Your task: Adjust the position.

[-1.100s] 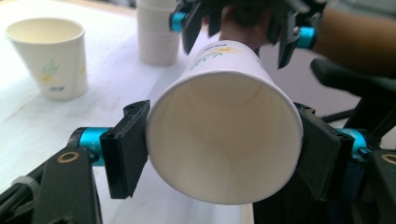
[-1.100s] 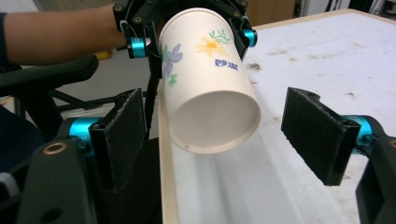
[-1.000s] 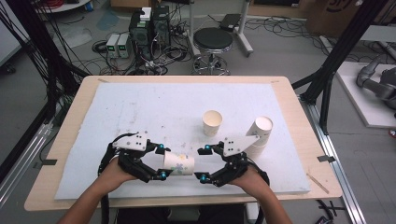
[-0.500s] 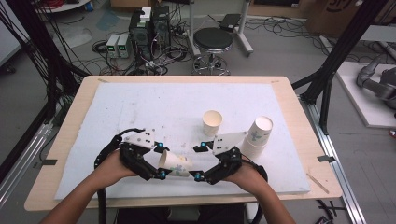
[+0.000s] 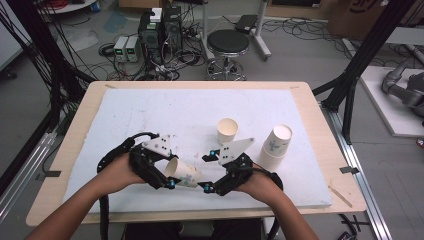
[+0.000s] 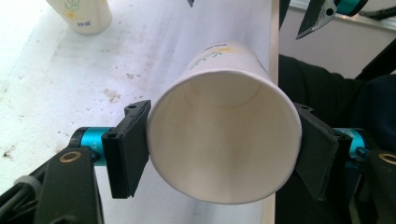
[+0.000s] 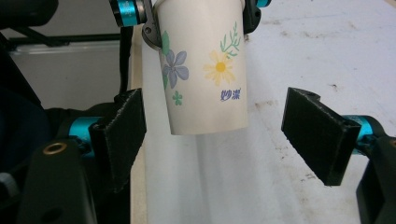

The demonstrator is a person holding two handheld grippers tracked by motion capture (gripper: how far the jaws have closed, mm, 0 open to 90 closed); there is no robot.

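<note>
L gripper (image 6: 224, 154) fingers clenched on empty paper cup (image 6: 224, 140); R gripper (image 7: 212, 140) fingers released

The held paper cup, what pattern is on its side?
The paper cup is white with blue and yellow flowers and green leaves, clearest in the right gripper view.

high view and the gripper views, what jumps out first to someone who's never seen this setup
The flowered paper cup held on its side near the table's front edge: the left gripper clamps it at the rim, its open mouth facing that gripper's camera. The right gripper stands open around the cup's base without touching it. Behind them, a single cup stands upright, with a tilted stack of cups to its right.
</note>
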